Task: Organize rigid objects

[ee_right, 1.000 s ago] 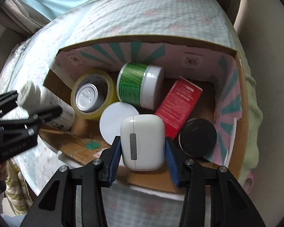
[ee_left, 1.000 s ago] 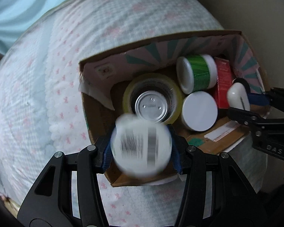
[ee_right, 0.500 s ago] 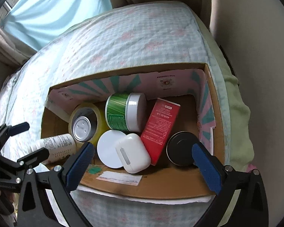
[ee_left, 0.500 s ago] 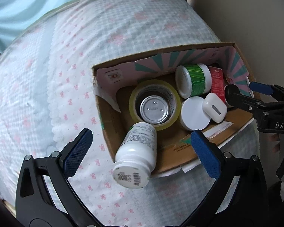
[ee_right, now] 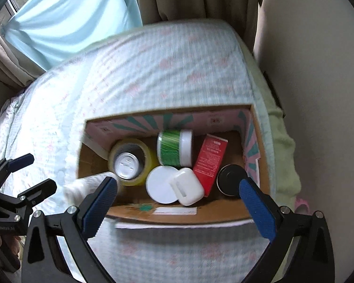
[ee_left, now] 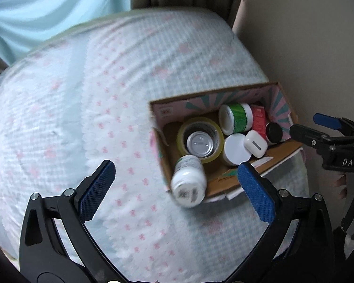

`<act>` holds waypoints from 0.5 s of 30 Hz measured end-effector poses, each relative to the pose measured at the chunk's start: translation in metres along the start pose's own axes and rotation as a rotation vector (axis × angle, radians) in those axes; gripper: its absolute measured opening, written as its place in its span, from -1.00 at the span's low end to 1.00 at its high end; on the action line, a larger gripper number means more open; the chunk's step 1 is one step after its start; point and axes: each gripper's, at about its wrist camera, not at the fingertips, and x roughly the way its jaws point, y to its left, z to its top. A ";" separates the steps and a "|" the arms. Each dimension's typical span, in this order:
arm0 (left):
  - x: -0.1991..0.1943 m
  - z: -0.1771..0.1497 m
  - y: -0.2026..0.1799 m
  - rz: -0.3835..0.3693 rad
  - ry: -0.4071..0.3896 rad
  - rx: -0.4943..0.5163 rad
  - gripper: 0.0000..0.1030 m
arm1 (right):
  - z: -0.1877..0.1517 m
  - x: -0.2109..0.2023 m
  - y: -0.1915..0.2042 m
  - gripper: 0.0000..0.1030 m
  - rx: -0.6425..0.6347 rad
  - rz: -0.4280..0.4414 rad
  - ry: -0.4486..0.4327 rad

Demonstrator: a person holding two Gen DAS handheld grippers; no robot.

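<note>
Standing spread wide, the left hand-held gripper [ee_left: 177, 181] and right hand-held gripper [ee_right: 178, 193] hold nothing. White plastic bottle [ee_left: 188, 185] and white earbud case [ee_right: 187, 186] lie in the cardboard box [ee_right: 177, 217].

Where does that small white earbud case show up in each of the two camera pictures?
Left wrist view: the earbud case lies right of centre, inside the cardboard box.
Right wrist view: it lies just below centre, in the box.
Shared landmark: the white round lid that it leans on.
</note>
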 end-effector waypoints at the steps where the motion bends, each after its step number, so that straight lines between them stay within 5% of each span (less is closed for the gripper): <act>1: -0.012 -0.001 0.006 0.000 -0.011 -0.003 1.00 | 0.001 -0.012 0.007 1.00 0.004 -0.002 -0.015; 8: -0.123 -0.010 0.061 0.040 -0.147 -0.044 1.00 | 0.002 -0.097 0.074 1.00 0.012 -0.009 -0.121; 15: -0.244 -0.028 0.110 0.100 -0.352 -0.112 1.00 | 0.001 -0.202 0.158 1.00 -0.056 0.003 -0.319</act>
